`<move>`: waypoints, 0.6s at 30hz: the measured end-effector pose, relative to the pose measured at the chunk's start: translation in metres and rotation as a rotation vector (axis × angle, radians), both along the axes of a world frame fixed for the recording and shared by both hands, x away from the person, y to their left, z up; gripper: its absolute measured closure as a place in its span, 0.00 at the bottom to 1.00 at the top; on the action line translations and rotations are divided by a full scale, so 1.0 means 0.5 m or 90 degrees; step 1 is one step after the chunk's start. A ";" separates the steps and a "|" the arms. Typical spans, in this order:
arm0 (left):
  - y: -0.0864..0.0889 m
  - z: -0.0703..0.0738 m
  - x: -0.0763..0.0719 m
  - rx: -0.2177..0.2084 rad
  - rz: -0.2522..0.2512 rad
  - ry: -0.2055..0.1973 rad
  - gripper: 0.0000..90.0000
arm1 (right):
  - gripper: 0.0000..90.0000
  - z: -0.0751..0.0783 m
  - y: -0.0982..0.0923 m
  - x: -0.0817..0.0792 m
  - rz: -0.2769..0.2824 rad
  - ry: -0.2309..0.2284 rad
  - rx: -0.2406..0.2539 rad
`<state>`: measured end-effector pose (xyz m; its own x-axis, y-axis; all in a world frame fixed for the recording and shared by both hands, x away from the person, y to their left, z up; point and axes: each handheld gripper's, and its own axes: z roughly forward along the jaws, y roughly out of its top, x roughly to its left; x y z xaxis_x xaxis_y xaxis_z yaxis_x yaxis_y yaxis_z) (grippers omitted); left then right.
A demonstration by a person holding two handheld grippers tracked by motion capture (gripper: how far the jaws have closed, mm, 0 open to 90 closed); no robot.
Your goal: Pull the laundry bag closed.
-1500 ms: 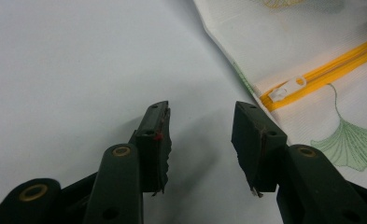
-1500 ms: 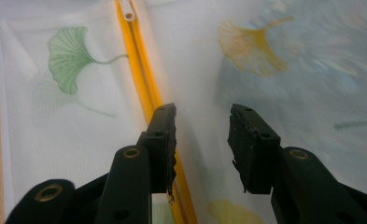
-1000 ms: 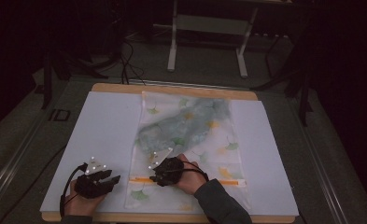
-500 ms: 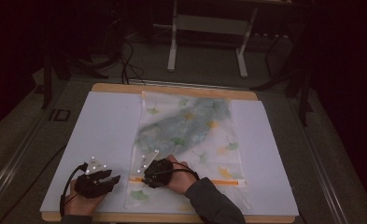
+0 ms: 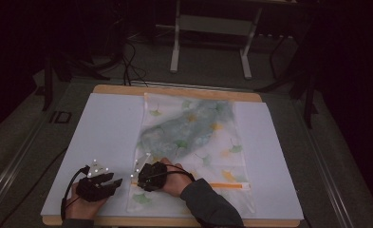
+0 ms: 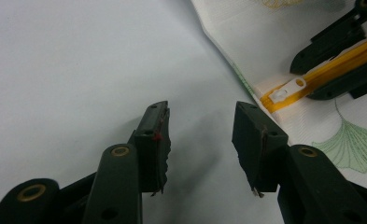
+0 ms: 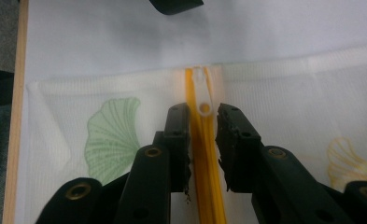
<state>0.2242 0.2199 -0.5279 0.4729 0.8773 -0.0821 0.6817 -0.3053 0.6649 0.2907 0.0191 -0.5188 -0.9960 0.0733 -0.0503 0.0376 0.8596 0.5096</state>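
The work in hand is judged to be opening the zip of a flat pouch. The pouch lies on a white sheet covering the table, its zipped end nearest the person.

Progress: the slider has not yet been gripped. The right gripper is set astride the orange zip, its jaws having just been closing; a gap remains on both sides and the pads are not yet pressed on anything. The white pull tab lies flat at the pouch's edge, just beyond the jaw tips. The zip appears fully closed, so grasping the tab and drawing it along are judged to remain.

The left gripper is held over the bare sheet beside the pouch, jaws apart and empty.

Materials: the pouch is a fine ribbed or mesh-like white fabric, printed with green and yellow ginkgo leaves and a grey-green wash. The tab is translucent plastic with an eyelet. The jaw pads are black and serrated.
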 end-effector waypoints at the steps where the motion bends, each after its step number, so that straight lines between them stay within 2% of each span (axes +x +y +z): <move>1: 0.000 0.000 0.000 0.000 0.000 0.000 0.62 | 0.83 -0.001 0.003 0.000 0.000 0.002 -0.001; 7: 0.000 0.000 0.000 -0.001 0.000 0.002 0.62 | 0.86 0.000 0.022 0.005 0.005 0.014 -0.013; 14: -0.004 0.001 0.000 0.002 -0.010 0.006 0.62 | 0.89 0.001 0.029 0.014 0.002 0.043 -0.023; 18: -0.004 0.001 0.000 0.001 -0.012 0.009 0.62 | 0.92 0.003 0.033 0.019 0.008 0.048 -0.033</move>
